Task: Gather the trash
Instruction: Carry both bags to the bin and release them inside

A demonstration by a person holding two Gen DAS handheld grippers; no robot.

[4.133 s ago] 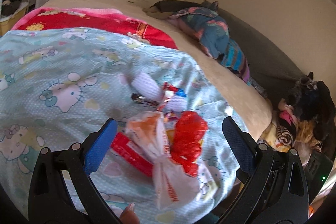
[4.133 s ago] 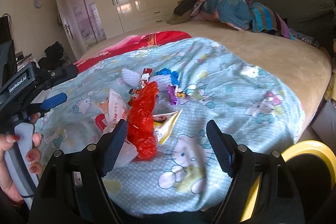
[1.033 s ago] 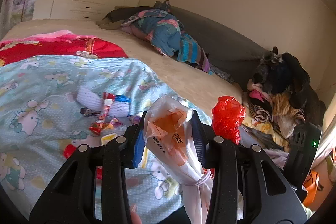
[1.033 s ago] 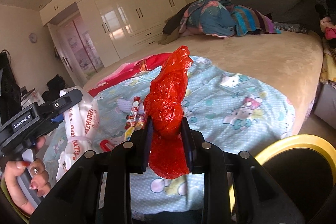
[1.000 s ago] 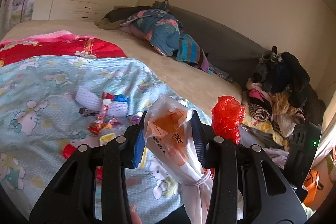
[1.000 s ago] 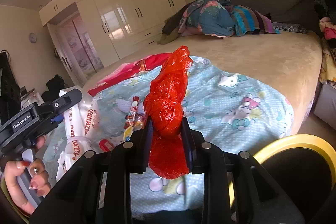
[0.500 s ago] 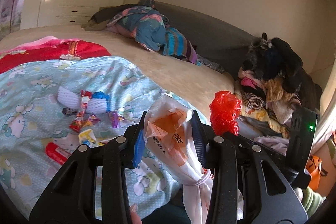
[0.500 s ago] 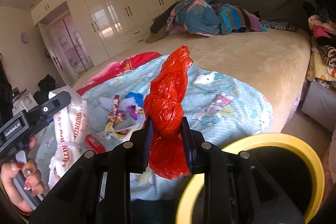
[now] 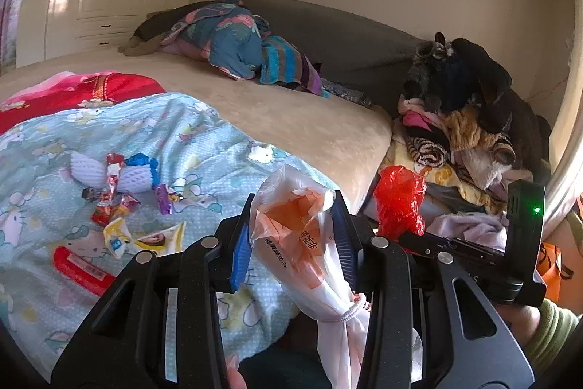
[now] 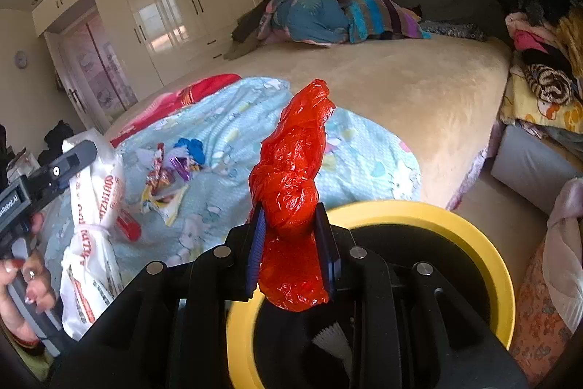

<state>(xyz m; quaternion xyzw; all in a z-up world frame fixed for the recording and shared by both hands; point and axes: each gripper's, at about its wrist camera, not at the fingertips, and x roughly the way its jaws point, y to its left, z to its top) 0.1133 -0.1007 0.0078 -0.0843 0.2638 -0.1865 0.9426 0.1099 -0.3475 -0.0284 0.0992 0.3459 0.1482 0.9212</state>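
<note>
While four seconds ago both bags lay on the quilt (image 9: 204,141), now the left gripper (image 9: 291,236) is clamped on the white bag (image 9: 302,243) and the right gripper (image 10: 291,243) on the red bag (image 10: 291,177), above the yellow-rimmed bin (image 10: 470,236), wrappers (image 9: 116,203) left behind.

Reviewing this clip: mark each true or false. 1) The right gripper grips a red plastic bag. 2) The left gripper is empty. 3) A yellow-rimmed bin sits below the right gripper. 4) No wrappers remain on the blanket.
1) True: the right gripper clamps the red plastic bag.
2) False: the left gripper holds a white and orange bag.
3) True: the yellow-rimmed bin is there.
4) False: wrappers lie on the blanket.
</note>
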